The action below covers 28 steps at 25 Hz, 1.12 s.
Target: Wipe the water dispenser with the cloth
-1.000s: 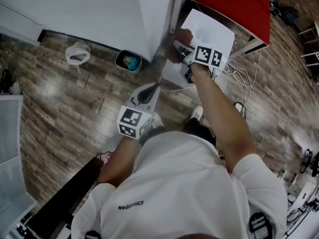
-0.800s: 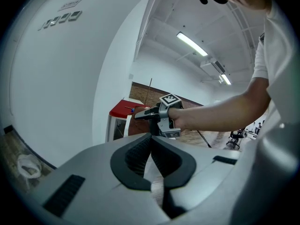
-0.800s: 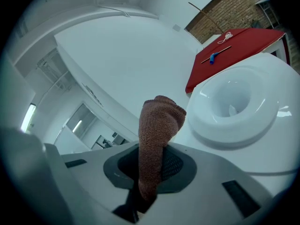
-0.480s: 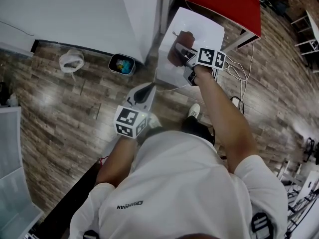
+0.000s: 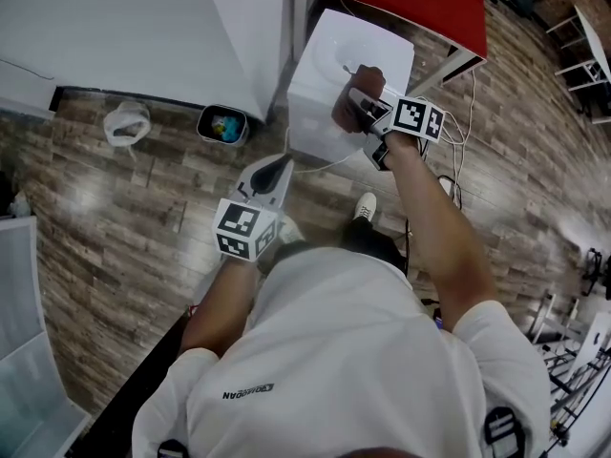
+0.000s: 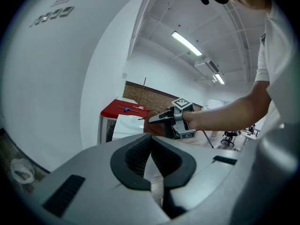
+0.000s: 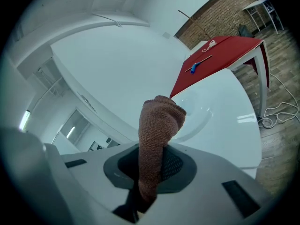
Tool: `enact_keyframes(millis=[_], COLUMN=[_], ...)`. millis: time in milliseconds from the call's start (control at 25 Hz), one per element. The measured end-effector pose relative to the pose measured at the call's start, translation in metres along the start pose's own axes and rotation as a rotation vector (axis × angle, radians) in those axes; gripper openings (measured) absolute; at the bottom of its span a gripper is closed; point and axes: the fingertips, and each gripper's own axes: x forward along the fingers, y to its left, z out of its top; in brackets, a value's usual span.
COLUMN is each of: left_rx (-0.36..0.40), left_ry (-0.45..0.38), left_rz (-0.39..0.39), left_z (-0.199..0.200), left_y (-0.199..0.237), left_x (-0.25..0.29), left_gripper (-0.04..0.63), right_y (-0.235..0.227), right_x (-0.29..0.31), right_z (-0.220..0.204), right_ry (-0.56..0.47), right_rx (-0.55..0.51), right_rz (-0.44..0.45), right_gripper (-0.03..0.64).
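The right gripper (image 5: pixel 359 97) has its jaws clamped on the brown cloth (image 7: pixel 158 121) over the white water dispenser's (image 5: pixel 320 70) top. The left gripper (image 6: pixel 151 154) hangs nearby, jaws closed together, empty.

The head view looked steeply down from above the person's shoulders onto the left gripper (image 5: pixel 286 165) and right gripper (image 5: pixel 355 93). The left gripper view sat close behind its fingers (image 6: pixel 133 156) and faced past their tips toward the red table (image 6: pixel 119 110). The right gripper view looked past its fingers (image 7: pixel 174 165), close over the water dispenser (image 7: pixel 220 121), and shared that table.
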Motion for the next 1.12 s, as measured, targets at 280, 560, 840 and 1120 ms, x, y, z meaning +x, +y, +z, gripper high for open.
enact_keyframes(millis=[280, 560, 840, 1120], left_rx=[0.007, 0.013, 0.016, 0.015], left_ry=[-0.002, 0.006, 0.005, 0.006], left_rz=[-0.011, -0.030, -0.034, -0.038], left_z=[0.002, 0.002, 0.004, 0.003], left_y=[-0.005, -0.011, -0.009, -0.010], left_x=[0.005, 0.010, 0.013, 0.014], left_gripper=[-0.008, -0.008, -0.008, -0.008], right_y=[-0.017, -0.038, -0.057, -0.071], right_x=[-0.033, -0.060, -0.085, -0.108], right_z=[0.009, 0.011, 0.016, 0.019], right_ry=[-0.017, -0.040, -0.045, -0.046], right_rx=[0.003, 0.038, 0.034, 0.017], right_rz=[-0.023, -0.056, -0.101, -0.141], right_gripper=[0.054, 0.054, 0.054, 0.054])
